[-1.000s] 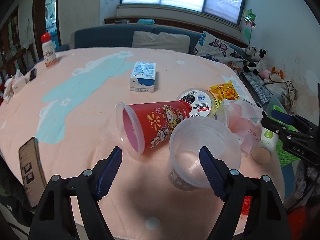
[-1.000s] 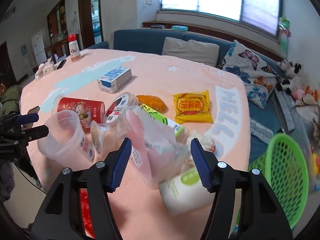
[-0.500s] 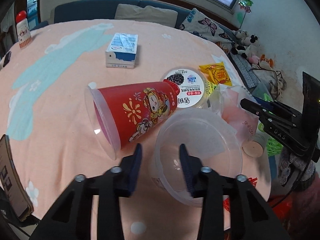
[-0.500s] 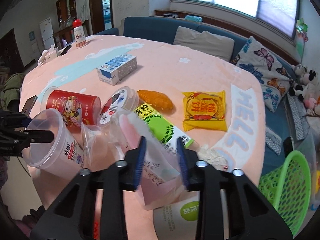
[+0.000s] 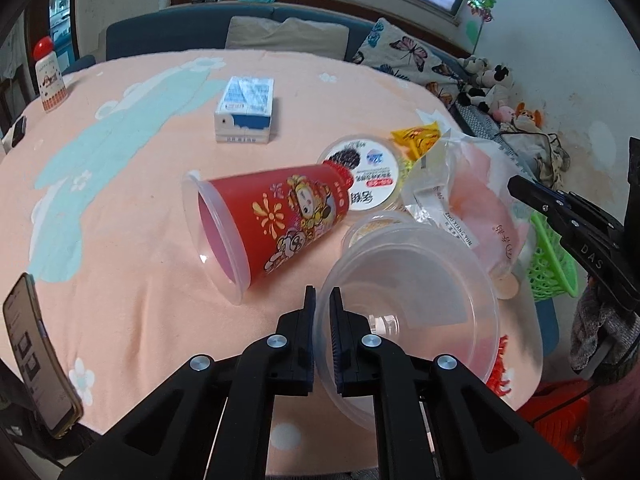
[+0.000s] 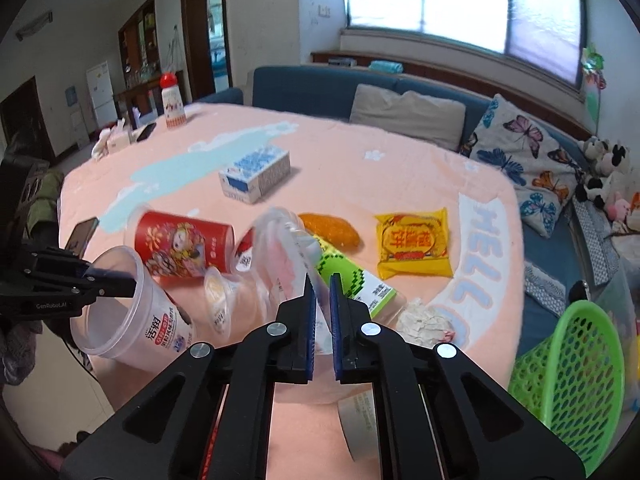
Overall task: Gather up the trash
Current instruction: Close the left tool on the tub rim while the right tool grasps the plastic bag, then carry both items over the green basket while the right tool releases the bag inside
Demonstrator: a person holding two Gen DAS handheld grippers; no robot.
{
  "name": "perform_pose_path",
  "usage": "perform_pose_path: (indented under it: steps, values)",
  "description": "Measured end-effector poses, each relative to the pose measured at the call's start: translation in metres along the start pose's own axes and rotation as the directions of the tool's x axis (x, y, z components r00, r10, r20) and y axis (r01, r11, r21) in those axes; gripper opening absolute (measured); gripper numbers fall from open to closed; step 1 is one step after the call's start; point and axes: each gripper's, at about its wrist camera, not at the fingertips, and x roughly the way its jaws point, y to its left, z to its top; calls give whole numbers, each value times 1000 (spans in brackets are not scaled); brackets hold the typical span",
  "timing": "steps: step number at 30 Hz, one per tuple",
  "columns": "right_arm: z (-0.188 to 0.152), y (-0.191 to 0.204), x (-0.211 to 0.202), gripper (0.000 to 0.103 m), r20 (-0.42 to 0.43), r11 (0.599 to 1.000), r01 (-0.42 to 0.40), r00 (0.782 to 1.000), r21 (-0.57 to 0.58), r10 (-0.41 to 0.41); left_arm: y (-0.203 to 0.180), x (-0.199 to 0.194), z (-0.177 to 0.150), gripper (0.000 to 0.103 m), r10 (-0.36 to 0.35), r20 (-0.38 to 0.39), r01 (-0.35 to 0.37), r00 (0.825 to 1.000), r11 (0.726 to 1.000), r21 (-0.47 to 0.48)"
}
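Both grippers have closed since the earlier frames: the left gripper [image 5: 322, 304], whose jaws stood wide beside the cups, now has them clamped on the near rim wall of the clear plastic cup [image 5: 412, 280], which sits tilted with its mouth toward the camera. The right gripper [image 6: 321, 288] has its jaws pinched on the thin crinkled plastic bag [image 6: 288, 256], translucent with a pink tint inside; the film is drawn up between the pads.

Materials: the red printed cup [image 5: 276, 220] is a smooth tapered cone lying on its side, open mouth toward the near left. Touching its base is a round foil-lidded tub [image 5: 362, 178]. A rectangular blue-and-white milk carton [image 5: 246, 110] lies flat farther back, well apart from the pile. The yellow glossy snack packet [image 6: 414, 242] and a green-checked wrapper [image 6: 352, 276] lie flat; crumpled white tissue [image 6: 424, 320] sits near the table's edge.

The table [image 5: 120, 184] wears a soft peach fleece cover. Open cloth lies left of and behind the red cup. A phone [image 5: 36, 364] lies at the near left edge. A green perforated basket [image 6: 572, 368] stands just beyond the table's right edge, lower than the top.
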Motion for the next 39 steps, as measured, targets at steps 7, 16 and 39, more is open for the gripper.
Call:
perform_pose_path:
  steps: [7,16,39]
  values:
    - [4,-9,-27,7,47,998,10,999,57,-13,-12,-24,15,7,-26,56,24,998,999,34]
    - [-9,-6,-21,69,17,997,-45,999,66,44,-8,-31,25,7,-23,81,21,996,1000,17]
    - [-37,19,31,27,-178,997,-47,983,-53,37,3,-22,24,7,-15,68,16,998,1000,-4]
